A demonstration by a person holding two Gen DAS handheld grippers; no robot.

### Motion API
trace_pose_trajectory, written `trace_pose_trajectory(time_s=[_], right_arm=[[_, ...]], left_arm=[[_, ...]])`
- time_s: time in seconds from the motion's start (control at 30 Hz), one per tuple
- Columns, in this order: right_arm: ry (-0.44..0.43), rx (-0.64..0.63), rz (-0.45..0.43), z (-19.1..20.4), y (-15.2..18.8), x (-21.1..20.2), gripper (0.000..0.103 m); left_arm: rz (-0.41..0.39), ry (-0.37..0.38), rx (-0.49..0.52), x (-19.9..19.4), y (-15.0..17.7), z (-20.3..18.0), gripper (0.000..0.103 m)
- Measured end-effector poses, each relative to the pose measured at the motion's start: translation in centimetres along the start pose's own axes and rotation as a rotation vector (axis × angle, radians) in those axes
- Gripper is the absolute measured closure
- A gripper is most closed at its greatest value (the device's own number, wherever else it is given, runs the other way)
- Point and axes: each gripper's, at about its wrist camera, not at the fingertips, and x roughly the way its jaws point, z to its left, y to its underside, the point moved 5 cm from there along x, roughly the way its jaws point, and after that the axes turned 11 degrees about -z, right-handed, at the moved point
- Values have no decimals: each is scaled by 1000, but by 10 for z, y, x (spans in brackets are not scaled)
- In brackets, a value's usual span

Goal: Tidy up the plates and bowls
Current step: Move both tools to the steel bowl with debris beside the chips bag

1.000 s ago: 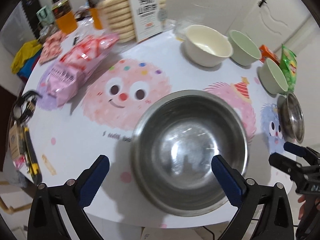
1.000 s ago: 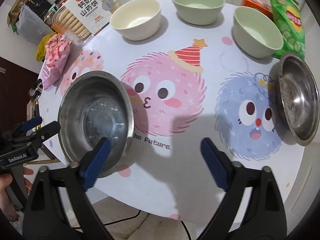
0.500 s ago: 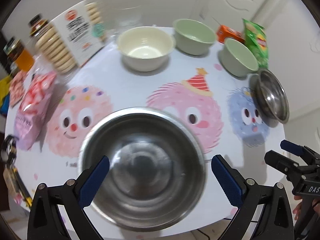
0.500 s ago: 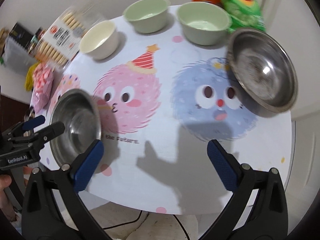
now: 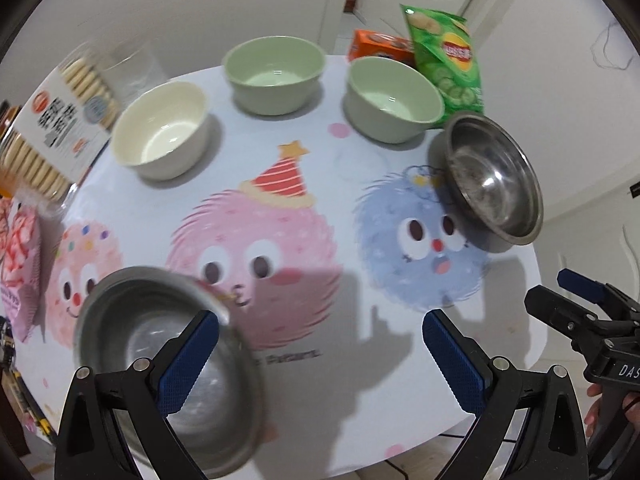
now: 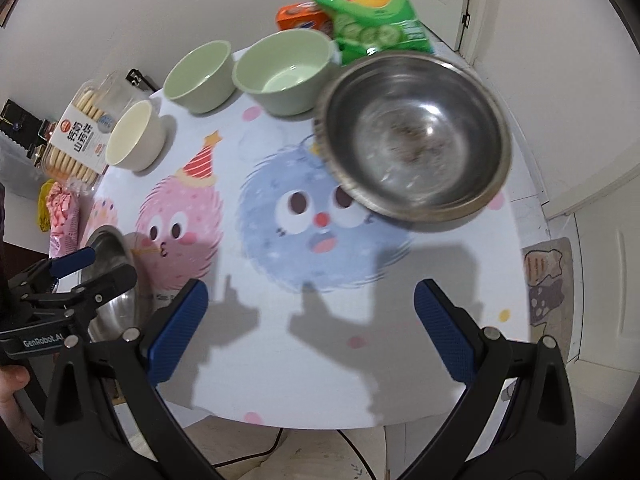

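On the round cartoon-print table (image 5: pixel 328 168) stand a cream bowl (image 5: pixel 162 130), two pale green bowls (image 5: pixel 274 74) (image 5: pixel 394 98), and two steel bowls. One steel bowl (image 5: pixel 132 344) sits at the near left, partly behind my left gripper's left finger. The other steel bowl (image 5: pixel 496 176) sits at the right edge; it fills the right wrist view (image 6: pixel 412 136). My left gripper (image 5: pixel 320 360) is open and empty over the table's front. My right gripper (image 6: pixel 310 330) is open and empty, short of the right steel bowl.
A biscuit box (image 5: pixel 52 120) and a pink snack bag (image 5: pixel 18 256) lie at the left. A green crisp bag (image 5: pixel 444 56) and an orange box (image 5: pixel 378 46) stand behind the green bowls. A floor mat (image 6: pixel 548 276) lies beyond the table's right edge.
Both grippers swung to the right. The near steel bowl slid from the left view's centre to its lower left. The right steel bowl came much closer in the right view.
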Motion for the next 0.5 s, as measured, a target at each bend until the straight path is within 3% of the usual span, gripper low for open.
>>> trace_pose_trajectory(time_s=[0.5], right_arm=[[-17, -3, -13, -72, -31, 0, 0]], left_arm=[[23, 0, -55, 37, -28, -71, 0]])
